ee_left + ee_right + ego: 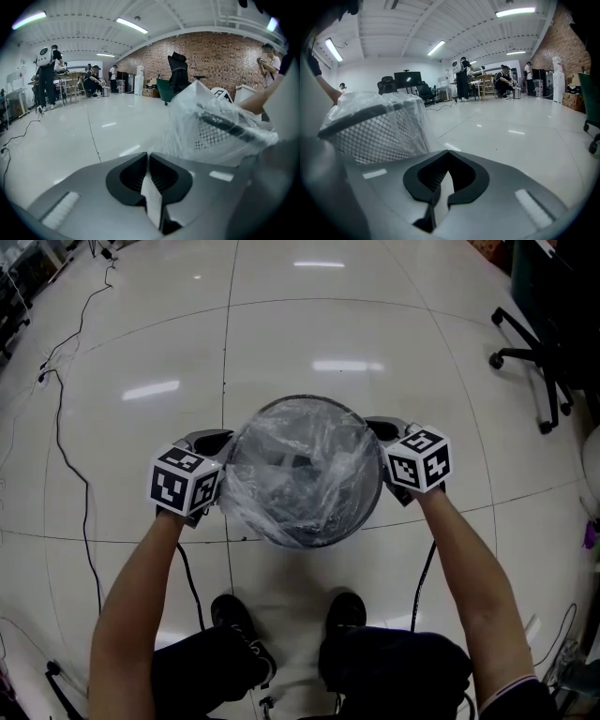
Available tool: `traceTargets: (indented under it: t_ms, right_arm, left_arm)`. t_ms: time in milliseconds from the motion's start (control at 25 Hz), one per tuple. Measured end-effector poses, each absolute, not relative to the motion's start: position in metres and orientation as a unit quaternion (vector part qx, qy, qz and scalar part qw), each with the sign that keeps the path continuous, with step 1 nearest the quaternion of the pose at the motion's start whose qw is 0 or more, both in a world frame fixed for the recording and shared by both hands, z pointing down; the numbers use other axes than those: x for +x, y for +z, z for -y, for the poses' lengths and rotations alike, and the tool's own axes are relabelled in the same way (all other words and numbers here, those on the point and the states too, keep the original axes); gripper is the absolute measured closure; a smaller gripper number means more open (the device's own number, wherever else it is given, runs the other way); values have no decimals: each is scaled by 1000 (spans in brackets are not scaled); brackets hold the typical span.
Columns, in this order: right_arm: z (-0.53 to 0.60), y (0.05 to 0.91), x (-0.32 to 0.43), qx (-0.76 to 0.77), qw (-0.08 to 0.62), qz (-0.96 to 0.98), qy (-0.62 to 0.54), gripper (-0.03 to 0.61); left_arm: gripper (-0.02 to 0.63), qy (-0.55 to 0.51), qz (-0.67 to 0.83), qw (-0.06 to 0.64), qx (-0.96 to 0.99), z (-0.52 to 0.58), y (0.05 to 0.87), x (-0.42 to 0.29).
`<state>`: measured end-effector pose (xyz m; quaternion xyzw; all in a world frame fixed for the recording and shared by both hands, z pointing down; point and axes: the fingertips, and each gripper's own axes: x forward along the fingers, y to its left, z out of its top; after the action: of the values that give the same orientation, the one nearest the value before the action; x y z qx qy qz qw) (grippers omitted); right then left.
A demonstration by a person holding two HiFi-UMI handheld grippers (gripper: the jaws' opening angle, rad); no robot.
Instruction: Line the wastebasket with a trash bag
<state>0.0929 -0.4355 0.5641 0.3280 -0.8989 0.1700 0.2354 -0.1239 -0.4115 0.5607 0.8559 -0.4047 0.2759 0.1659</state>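
Wastebasket (309, 542): centre of the head view, mesh, standing on the floor.
Trash bag (305, 460): clear film draped loosely over the rim and sagging inside.
Left gripper (212, 440): left of the basket, jaws closed, apparently nipping the bag's edge.
Right gripper (382, 427): right of the basket, jaws likewise closed on film.
Risk: uneven pulling could tear the thin film on the rim.
Risk: film could slip from the closed tips, or a one-sided tug could tip the light basket.

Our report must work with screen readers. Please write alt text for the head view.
Seen from above, a round mesh wastebasket draped with a clear bag, the left gripper and right gripper shut on the bag at either side. It stands on a white floor, ahead of the person's shoes.
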Motion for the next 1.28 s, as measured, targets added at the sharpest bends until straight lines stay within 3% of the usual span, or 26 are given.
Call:
traceTargets:
  t_ms: [1280]
  right_arm:
    - [405, 628, 92, 309, 236, 897, 212, 577]
  left_arm:
    - [600, 242, 405, 240, 849, 376, 634, -111]
